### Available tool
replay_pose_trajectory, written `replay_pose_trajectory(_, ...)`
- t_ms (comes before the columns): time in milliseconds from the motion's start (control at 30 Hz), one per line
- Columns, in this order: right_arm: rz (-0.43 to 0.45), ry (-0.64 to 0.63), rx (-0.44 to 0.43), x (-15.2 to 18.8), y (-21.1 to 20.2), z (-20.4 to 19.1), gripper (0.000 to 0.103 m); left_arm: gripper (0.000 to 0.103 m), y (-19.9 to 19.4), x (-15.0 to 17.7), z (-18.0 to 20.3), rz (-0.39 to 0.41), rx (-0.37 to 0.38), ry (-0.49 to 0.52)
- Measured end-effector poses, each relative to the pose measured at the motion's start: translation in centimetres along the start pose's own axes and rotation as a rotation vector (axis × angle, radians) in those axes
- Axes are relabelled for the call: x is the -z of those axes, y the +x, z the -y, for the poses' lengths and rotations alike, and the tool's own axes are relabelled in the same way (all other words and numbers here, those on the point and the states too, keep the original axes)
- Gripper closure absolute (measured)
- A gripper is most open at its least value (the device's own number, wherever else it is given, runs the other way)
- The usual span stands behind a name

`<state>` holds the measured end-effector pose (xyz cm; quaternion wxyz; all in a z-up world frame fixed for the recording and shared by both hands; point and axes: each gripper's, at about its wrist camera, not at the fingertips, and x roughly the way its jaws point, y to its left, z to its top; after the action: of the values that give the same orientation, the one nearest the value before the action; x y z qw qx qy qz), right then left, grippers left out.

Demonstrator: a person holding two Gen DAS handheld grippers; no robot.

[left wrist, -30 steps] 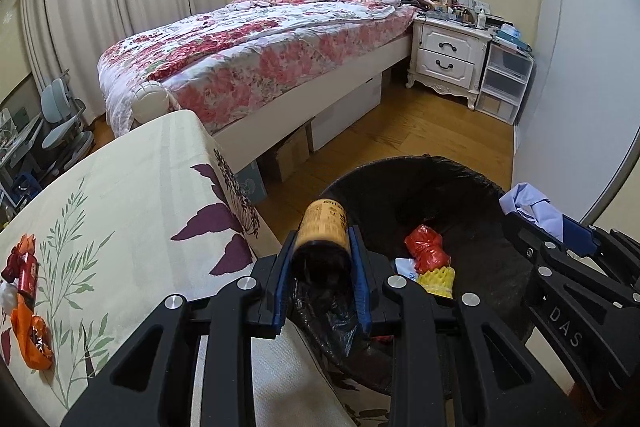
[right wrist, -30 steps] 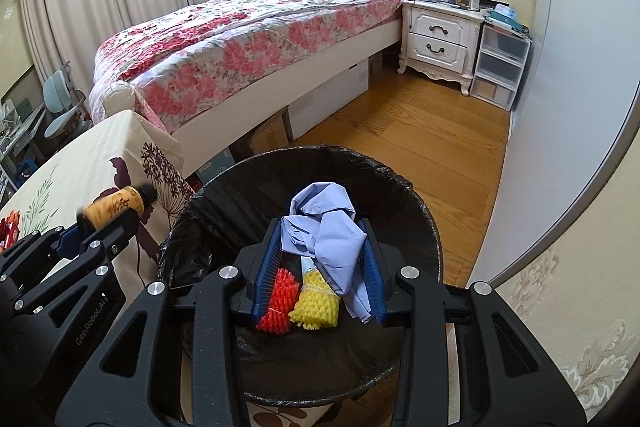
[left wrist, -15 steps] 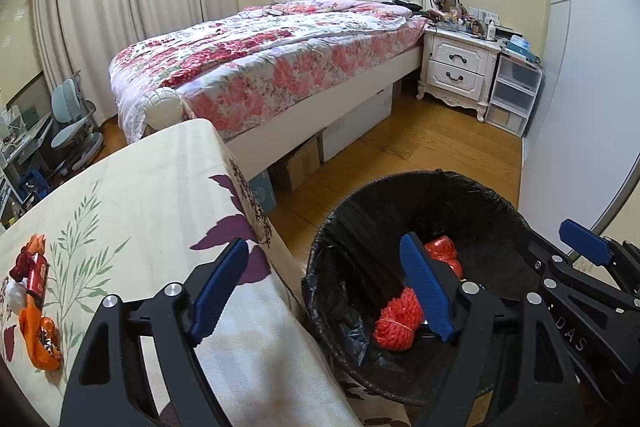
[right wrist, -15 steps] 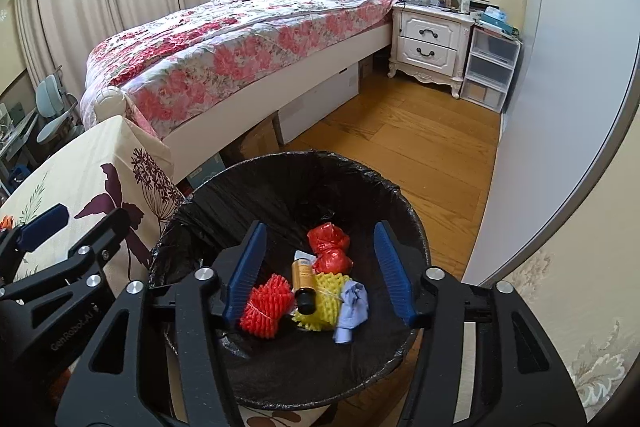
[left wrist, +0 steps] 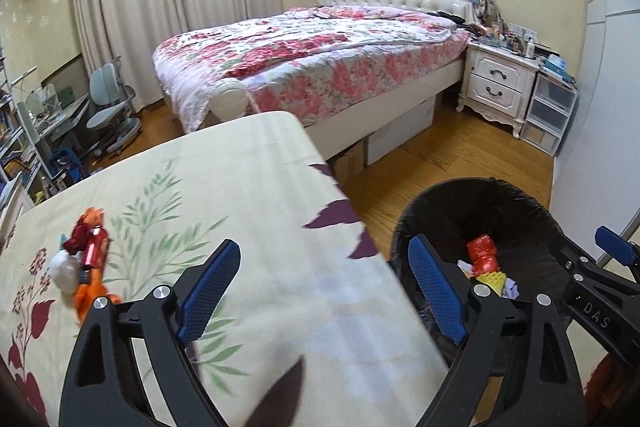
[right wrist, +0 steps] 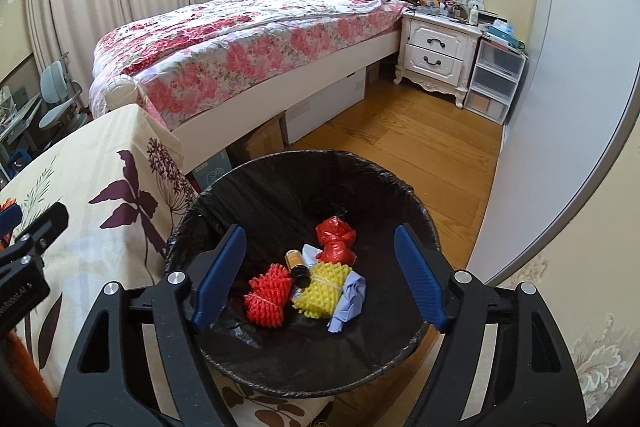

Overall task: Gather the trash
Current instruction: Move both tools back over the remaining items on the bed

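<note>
A bin with a black liner [right wrist: 384,175] stands beside the cloth-covered table [left wrist: 248,195]. In it lie a red foam net [right wrist: 267,294], a yellow foam net [right wrist: 320,290], a brown bottle [right wrist: 298,267], a red wrapper [right wrist: 336,239] and a crumpled blue cloth [right wrist: 349,301]. My right gripper [right wrist: 320,279] is open and empty above the bin. My left gripper [left wrist: 324,291] is open and empty over the table's right edge. Orange and red wrappers [left wrist: 90,259] with a white scrap lie at the table's left. The bin [left wrist: 520,203] also shows in the left wrist view.
A bed with a floral quilt [left wrist: 312,67] stands behind the table. A white nightstand [left wrist: 496,87] and plastic drawers [left wrist: 550,119] stand at the back right. A wall panel [right wrist: 560,131] runs along the right of the bin. Boxes sit under the bed.
My left gripper opened and dropped the brown bottle into the bin, then swung left over the table. My right gripper opened and dropped the blue cloth into the bin.
</note>
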<state>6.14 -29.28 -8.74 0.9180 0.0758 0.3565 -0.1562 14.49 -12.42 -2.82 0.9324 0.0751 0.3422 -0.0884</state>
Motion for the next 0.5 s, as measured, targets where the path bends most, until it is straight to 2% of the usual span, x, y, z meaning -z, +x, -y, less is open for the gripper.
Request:
replay_pose_trajectory(233,0.001,-0.033,-0.044,0.2,-0.9,-3.4,0.027,0.017,-2.5,1.2,-4.7,0.010,-0.049,-0.063)
replay_pose_trajectory(500,-0.006,-0.104,-0.146,0.8,-2.1,-9.1,0.027,0.017,-5.0,3.5,-11.0,0.005,-0.139,-0.132)
